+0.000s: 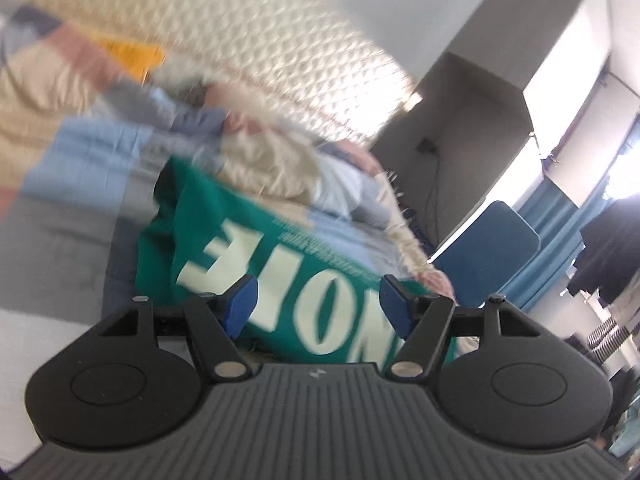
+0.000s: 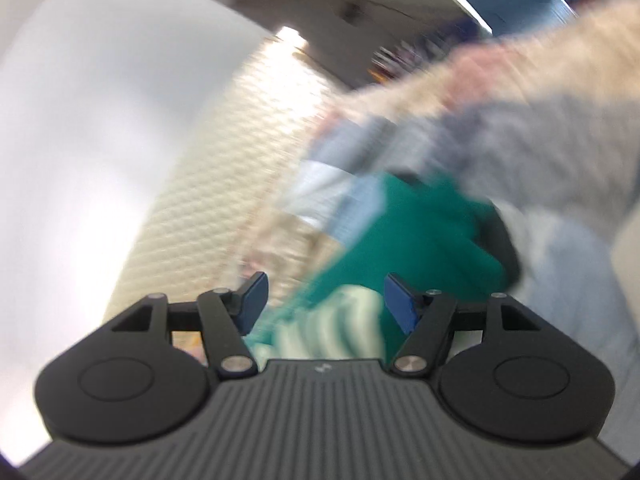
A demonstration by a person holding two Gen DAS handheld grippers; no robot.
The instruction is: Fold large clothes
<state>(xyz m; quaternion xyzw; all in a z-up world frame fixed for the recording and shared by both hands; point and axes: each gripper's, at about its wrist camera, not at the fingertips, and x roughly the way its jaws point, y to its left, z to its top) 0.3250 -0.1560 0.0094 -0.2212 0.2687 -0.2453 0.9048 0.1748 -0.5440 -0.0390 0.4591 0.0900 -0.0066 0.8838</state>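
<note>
A green garment (image 1: pixel 256 248) with large white letters lies folded on the bed in the left wrist view, its print upside down to me. My left gripper (image 1: pixel 318 300) hovers above its near part, blue pads wide apart and nothing between them. In the blurred right wrist view the same green garment (image 2: pixel 424 240) lies ahead and slightly right, its white lettering just behind the fingers. My right gripper (image 2: pixel 326 300) is open too, and its pads touch no cloth.
A patchwork quilt (image 1: pixel 80 148) in blue, beige, pink and grey covers the bed under the garment. A cream textured headboard (image 1: pixel 280 40) rises behind it. A blue chair (image 1: pixel 492 256), blue curtains and dark hanging clothes (image 1: pixel 616 248) stand at the right. A white wall (image 2: pixel 100 140) fills the left.
</note>
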